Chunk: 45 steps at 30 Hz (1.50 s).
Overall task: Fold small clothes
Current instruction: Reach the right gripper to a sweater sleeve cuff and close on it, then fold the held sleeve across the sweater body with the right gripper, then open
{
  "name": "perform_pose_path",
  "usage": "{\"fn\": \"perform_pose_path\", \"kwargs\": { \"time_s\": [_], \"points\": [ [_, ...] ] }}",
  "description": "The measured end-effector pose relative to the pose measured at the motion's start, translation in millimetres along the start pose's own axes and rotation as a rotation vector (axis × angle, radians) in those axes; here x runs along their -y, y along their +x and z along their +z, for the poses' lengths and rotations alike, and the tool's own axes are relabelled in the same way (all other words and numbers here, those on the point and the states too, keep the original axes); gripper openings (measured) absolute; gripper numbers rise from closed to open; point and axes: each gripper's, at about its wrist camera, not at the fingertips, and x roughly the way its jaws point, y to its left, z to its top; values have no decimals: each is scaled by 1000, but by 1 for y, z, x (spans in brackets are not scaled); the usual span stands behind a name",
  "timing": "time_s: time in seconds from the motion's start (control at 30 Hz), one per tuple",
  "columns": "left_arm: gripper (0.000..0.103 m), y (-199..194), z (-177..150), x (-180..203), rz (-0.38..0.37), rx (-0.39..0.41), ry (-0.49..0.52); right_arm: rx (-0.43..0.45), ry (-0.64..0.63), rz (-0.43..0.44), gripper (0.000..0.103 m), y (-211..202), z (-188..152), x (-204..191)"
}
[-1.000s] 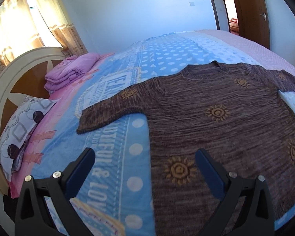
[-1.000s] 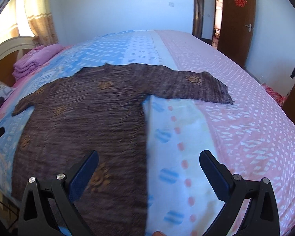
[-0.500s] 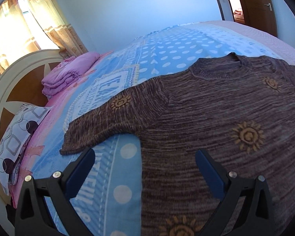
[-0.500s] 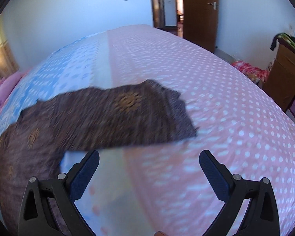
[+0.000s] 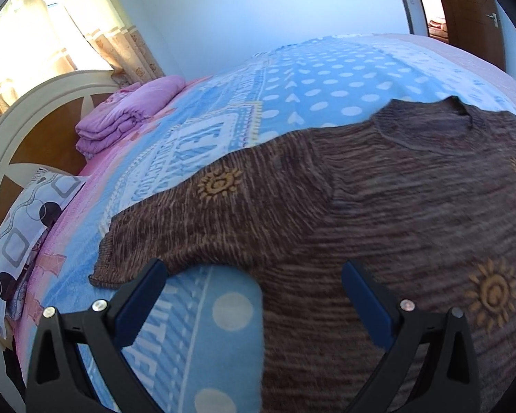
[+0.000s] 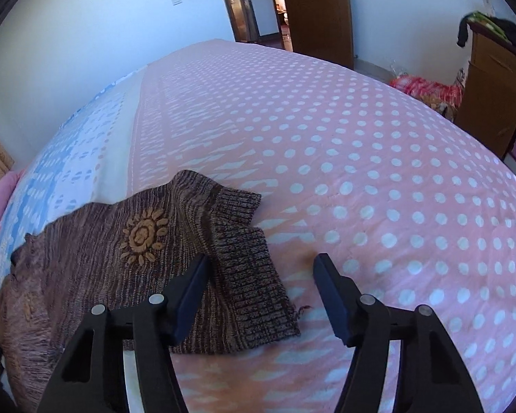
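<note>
Brown knit, soft and loose, makes up the sweater that lies spread flat on the bed, its body near the camera and its neckline toward the far side. By its look it will be light and limp — it should drape and sag from any pinch, and the open ribbing may stretch or snag if dragged across the bedspread. The firmest places to take hold look to be the ribbed cuffs and the hem, where the knit is thicker and doubled. The left gripper hangs just over the near edge of the left sleeve, its jaws wide apart and empty; the sleeve's underside edge and the armpit sit between the fingers, with the cuff off to the near left. The right gripper is also spread wide and holds nothing. Its left finger lies over the right sleeve, and the ribbed cuff, partly turned back on itself, lies between the fingers just ahead of them, touching the pink dotted cover. Whether either fingertip already presses the cloth cannot be told. A folded purple blanket rests at the far left, well apart.
</note>
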Motion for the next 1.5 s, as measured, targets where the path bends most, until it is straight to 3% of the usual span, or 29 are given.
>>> {"fn": "perform_pose_path", "kwargs": {
  "time_s": [0.13,0.2,0.3,0.8,1.1,1.23,1.37,1.43,1.47,1.5],
  "points": [
    [103,8,2,0,2,-9,-3,4,-57,-13,41,6,1,-8],
    [103,9,3,0,-3,-12,-3,-1,-71,-3,26,7,2,-10],
    [103,9,4,0,-8,-9,-2,-7,-92,17,13,3,6,-15],
    [103,-6,9,-3,-66,21,-19,115,-293,91,11,-69,21,-99],
    [103,-20,15,4,-147,52,-11,139,-411,195,11,-101,14,-180],
    [103,-25,16,6,-149,60,7,134,-491,248,11,-101,-5,-229],
    [103,-32,17,9,-145,61,22,74,-576,324,12,-77,-38,-276],
    [103,-37,18,10,-141,65,38,-4,-604,440,31,-61,-61,-298],
    [103,-39,19,11,-141,66,45,-41,-599,495,53,-54,-73,-303],
    [103,-43,20,12,-141,68,53,-61,-589,534,61,-52,-81,-305]
  ]
}}
